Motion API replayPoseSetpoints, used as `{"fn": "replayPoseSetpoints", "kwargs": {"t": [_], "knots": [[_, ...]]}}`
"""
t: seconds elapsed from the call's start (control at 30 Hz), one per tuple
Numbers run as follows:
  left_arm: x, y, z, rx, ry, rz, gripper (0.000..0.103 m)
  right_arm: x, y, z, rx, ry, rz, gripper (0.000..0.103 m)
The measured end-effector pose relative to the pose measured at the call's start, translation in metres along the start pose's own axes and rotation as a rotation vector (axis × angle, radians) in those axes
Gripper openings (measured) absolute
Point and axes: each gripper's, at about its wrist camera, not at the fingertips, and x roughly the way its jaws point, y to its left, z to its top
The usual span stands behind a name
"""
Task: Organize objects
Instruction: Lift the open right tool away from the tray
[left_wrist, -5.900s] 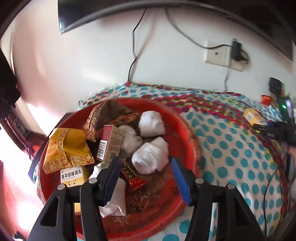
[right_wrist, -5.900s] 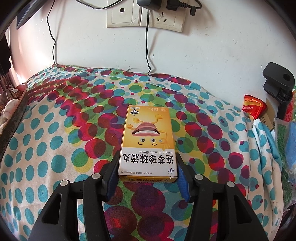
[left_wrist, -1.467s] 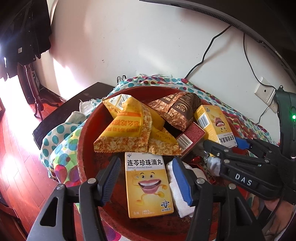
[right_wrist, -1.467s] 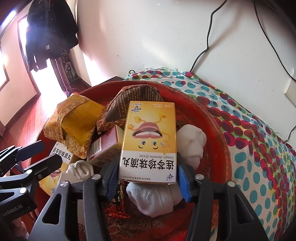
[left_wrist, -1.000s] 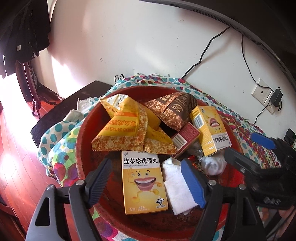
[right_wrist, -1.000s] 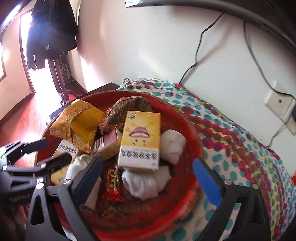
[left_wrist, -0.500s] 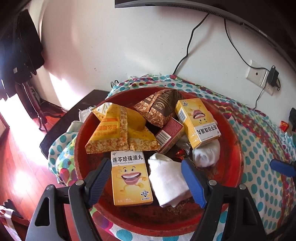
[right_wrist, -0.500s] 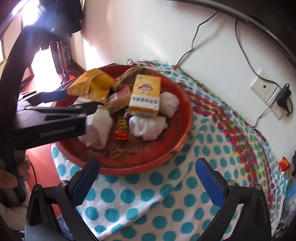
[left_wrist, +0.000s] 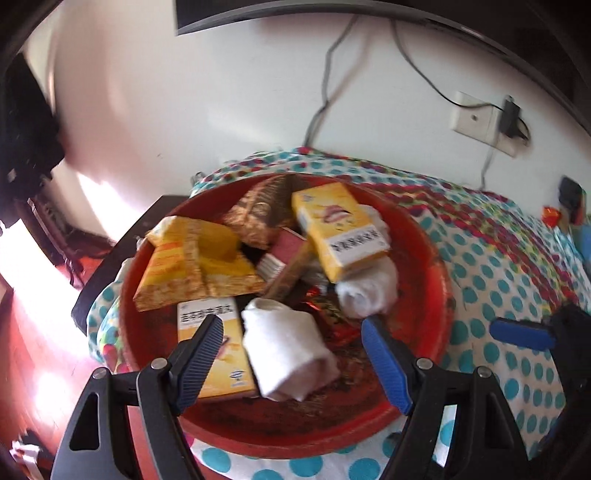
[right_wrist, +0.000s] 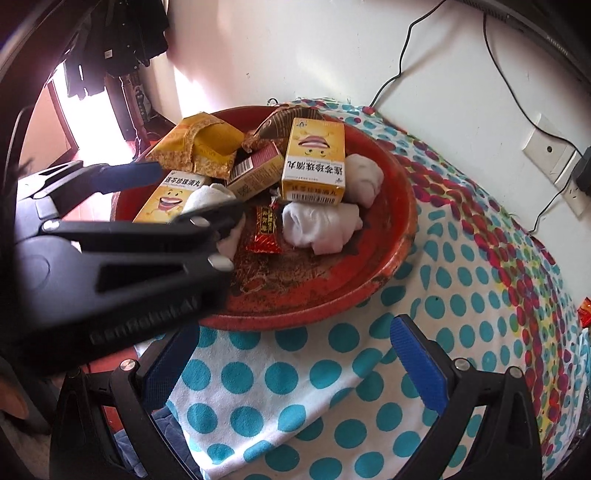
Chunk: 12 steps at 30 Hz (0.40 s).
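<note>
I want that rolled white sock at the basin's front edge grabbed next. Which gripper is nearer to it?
Left. The left gripper hangs open right over the white sock; the right gripper is outside the red basin, above the dotted cloth.

Bright daylight glare at left, motion blur, fisheye-warped edges

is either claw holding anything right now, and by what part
Nothing is held. The left claw and the right claw are both open and empty.

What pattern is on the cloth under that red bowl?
Polka dots: the cloth is white with teal dots near the red bowl, and red and multicoloured dots farther along. Clearest in the right wrist view.
</note>
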Motion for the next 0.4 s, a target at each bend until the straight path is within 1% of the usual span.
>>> {"fn": "replayPoseSetpoints", "kwargs": {"t": [0.03,0.1,0.2,0.27,0.4], "knots": [[0.0004,-0.0033,-0.0008,0.01,-0.001,0.005,0.08,0.0001,0.0006,-0.0007,-0.003,0.003,-0.002,0.103],[0.0007,-0.007,-0.0013,0.021,-0.003,-0.008,0.08,0.0004,0.0017,-0.0024,-0.008,0.01,-0.005,0.103],[0.0023,-0.0076,-0.0007,0.026,0.003,-0.003,0.08,0.0,0.0015,-0.0036,-0.005,0.013,-0.003,0.103],[0.0012,-0.0078,0.0,0.033,0.002,-0.013,0.08,-0.0007,0.001,-0.0034,-0.002,0.012,-0.004,0.103],[0.0056,-0.0078,0.0002,0.031,0.038,-0.106,0.081,-0.0023,-0.0005,-0.003,0.0,0.009,-0.013,0.103]]}}
